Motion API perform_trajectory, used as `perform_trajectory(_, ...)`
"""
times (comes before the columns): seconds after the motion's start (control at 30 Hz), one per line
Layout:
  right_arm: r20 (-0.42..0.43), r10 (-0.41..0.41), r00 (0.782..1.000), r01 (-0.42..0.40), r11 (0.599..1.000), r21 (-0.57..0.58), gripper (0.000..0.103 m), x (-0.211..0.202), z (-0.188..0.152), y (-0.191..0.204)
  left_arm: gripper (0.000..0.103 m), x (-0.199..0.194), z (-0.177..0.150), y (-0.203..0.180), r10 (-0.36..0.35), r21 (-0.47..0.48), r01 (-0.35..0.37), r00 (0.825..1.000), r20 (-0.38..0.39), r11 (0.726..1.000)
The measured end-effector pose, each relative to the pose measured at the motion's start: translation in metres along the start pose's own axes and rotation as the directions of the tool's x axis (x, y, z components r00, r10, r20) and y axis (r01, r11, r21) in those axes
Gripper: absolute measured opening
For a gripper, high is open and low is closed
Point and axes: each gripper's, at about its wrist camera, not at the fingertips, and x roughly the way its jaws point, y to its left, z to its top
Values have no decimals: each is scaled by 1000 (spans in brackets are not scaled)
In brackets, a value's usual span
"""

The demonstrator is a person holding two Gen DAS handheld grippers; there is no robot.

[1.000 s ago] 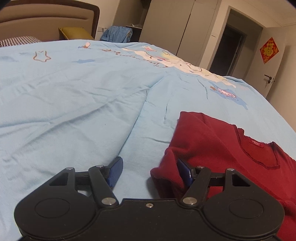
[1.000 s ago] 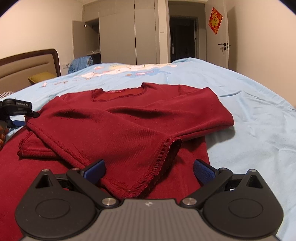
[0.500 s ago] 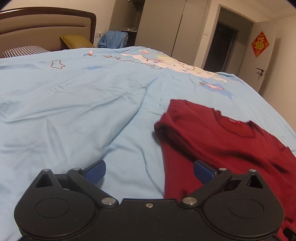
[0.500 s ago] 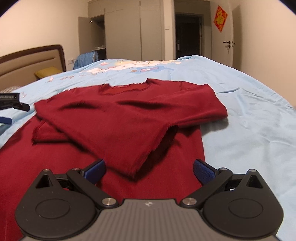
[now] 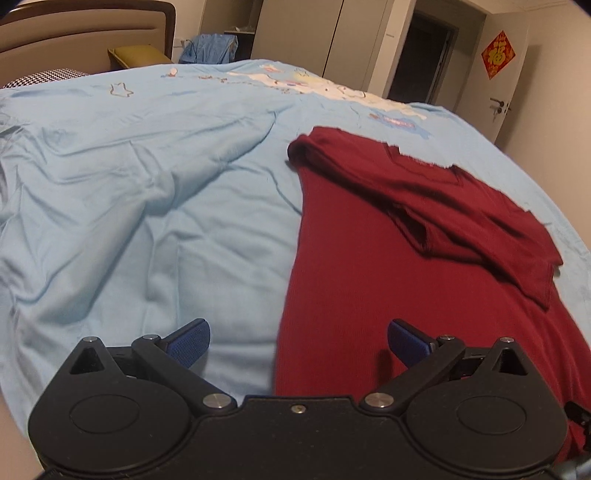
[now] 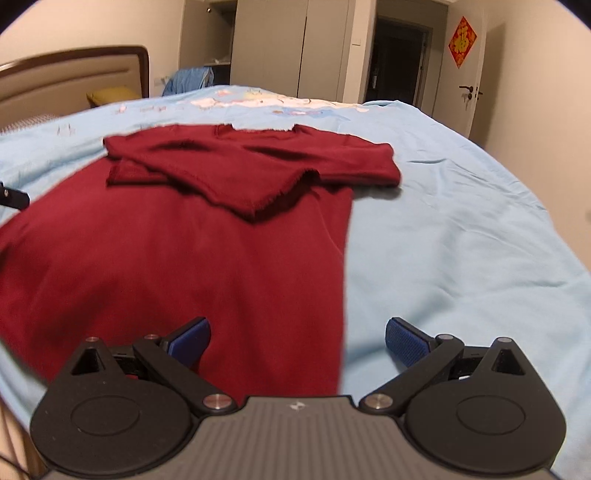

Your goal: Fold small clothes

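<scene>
A dark red long-sleeved top (image 5: 354, 266) lies flat on the light blue bedspread (image 5: 147, 177), collar at the far end, both sleeves folded across its chest (image 6: 251, 170). My left gripper (image 5: 297, 341) is open over the top's left side edge near the hem, nothing between its blue pads (image 5: 188, 341). My right gripper (image 6: 297, 341) is open too, straddling the right side edge of the top (image 6: 184, 266) near the hem. Its pads (image 6: 404, 341) grip nothing. A black bit of the left gripper shows at the left edge of the right wrist view.
A padded headboard (image 5: 85, 33) and yellow pillow (image 5: 138, 55) stand at the far left. Wardrobes (image 6: 295, 48), a dark doorway (image 6: 399, 59) and a door with a red ornament (image 6: 461, 42) line the far wall. Blue clothes (image 5: 212, 46) hang beyond the bed. The bed edge runs close on the right.
My left gripper let go of the left sleeve, opened wide and drew back toward the hem. The right gripper also pulled back; both sleeves now lie folded on the chest.
</scene>
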Motion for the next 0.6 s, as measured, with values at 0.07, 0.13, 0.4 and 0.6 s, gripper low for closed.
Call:
perform_trajectory(0.07, -6, 4, 1000, -4, 1000, 14, 103, -10, -8, -4, 102, -2, -7, -1, 20, 17, -20, 1000, -19, 1000)
perform_trajectory(0.13, -7, 0, 1000, 0, 1000, 8, 103, -19, -14, -5, 102, -6, -12, -1, 29, 26, -28, 999, -28, 999)
perform_trajectory(0.4, 11, -43, 999, 44, 982, -183, 103, -56, -29, 0, 102, -30, -22, -4, 10, 14, -10, 1000, 4, 1000)
perform_trajectory(0.6, 5, -26, 1000, 26, 954, -299, 103, -69, -28, 7, 102, -39, -25, -17, -23, 77, 22, 1000, 20, 997)
